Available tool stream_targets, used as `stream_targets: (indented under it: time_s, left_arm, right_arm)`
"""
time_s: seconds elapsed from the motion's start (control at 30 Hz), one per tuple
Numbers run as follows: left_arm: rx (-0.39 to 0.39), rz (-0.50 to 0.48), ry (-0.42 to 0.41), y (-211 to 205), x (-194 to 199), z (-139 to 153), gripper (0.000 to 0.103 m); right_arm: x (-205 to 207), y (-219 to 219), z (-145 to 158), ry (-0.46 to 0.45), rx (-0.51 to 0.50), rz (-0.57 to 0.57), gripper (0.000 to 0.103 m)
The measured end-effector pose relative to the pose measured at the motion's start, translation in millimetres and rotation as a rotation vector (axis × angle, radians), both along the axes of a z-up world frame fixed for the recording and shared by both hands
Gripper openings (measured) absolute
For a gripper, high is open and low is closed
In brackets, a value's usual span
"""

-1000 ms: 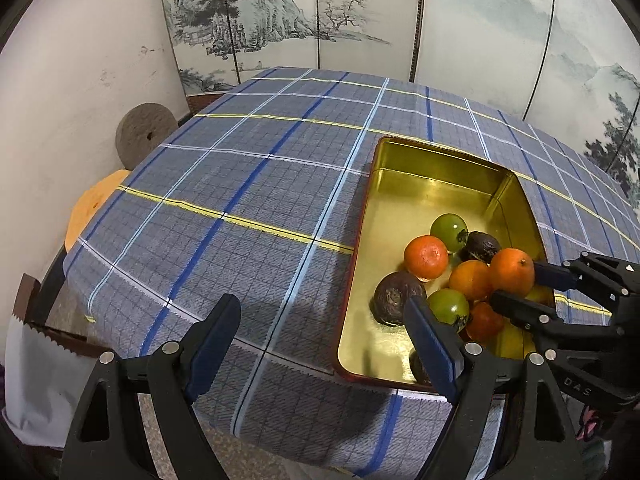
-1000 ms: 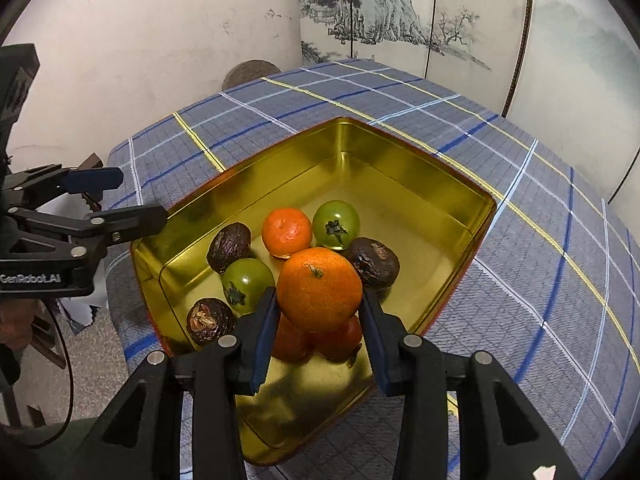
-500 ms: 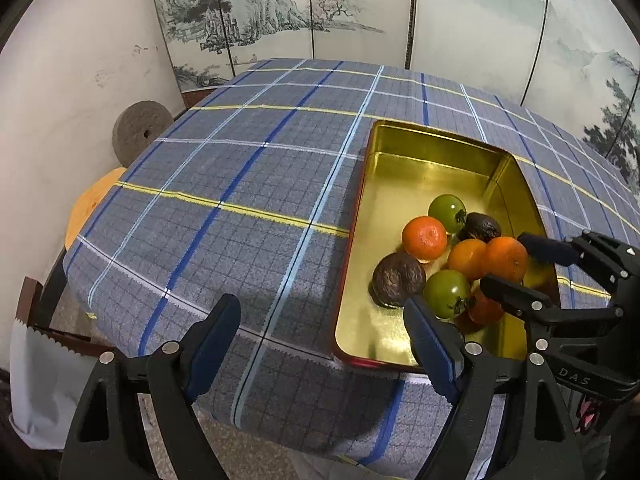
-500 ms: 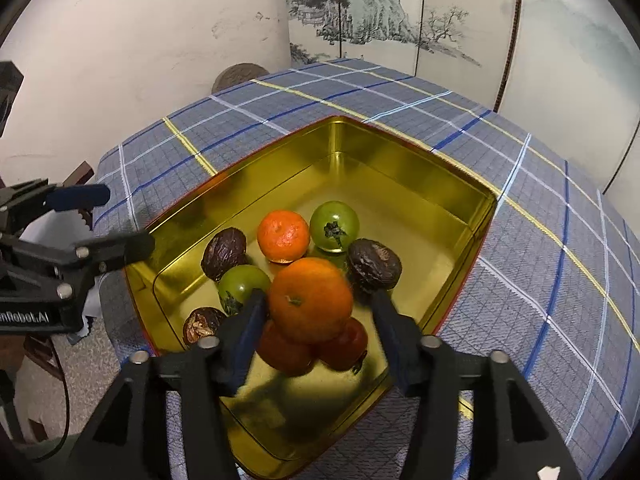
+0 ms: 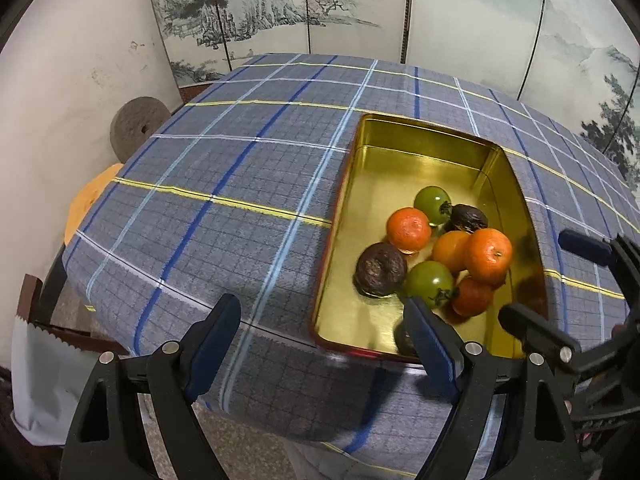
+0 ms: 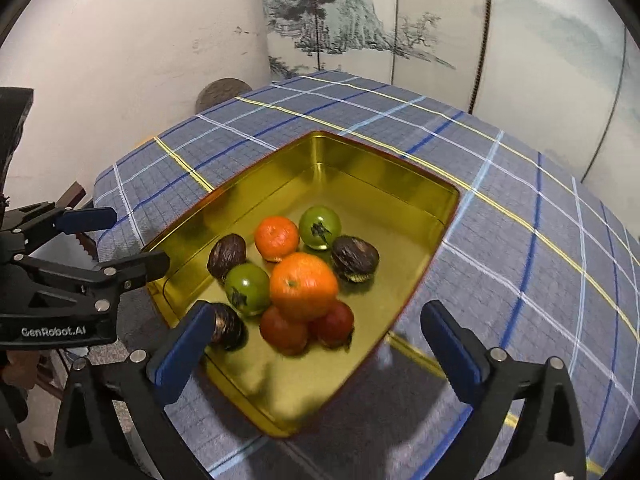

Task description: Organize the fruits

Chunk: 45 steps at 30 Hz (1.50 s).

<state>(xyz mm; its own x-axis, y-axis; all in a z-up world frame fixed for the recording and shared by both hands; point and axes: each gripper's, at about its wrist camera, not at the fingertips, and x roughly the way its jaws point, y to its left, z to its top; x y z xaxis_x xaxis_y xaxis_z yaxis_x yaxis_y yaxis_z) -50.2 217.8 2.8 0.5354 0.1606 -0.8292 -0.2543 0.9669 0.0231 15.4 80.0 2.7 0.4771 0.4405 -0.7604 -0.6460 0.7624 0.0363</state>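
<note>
The right gripper (image 6: 316, 344) has just sprung wide open, empty — its orange (image 6: 303, 286) now rests atop the pile in the gold tin (image 6: 384, 168). The left gripper (image 5: 320, 340) hangs open and empty, so another fruit looks delivered.

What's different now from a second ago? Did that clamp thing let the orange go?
Yes. The right gripper has just been opening its jaws and released the large orange tangerine, which now rests on the red fruits in the gold metal tray. Nothing is between its jaws now. The left gripper stayed open and empty; the other fruits kept their places.
</note>
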Motion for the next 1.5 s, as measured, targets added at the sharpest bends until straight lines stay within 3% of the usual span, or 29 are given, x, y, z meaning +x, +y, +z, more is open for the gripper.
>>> stream_targets:
  time_s: [0.33, 0.53, 1.5]
  left_arm:
    - [0.011, -0.016, 0.011, -19.0, -1.2, 2.8, 0.084]
    - [0.016, -0.012, 0.016, -25.3, -0.8, 3.8, 0.084]
    - [0.030, -0.042, 0.043, -41.2, 6.5, -0.5, 0.084]
  right_arm:
    - [-19.9, -19.4, -6.9, 0.074, -0.030, -0.048, 0.102]
    - [-26.0, -16.4, -10.3, 0.070, -0.063, -0.050, 0.102]
    - [-17.2, -16.5, -25.2, 0.152, -0.098, -0.068, 0.102]
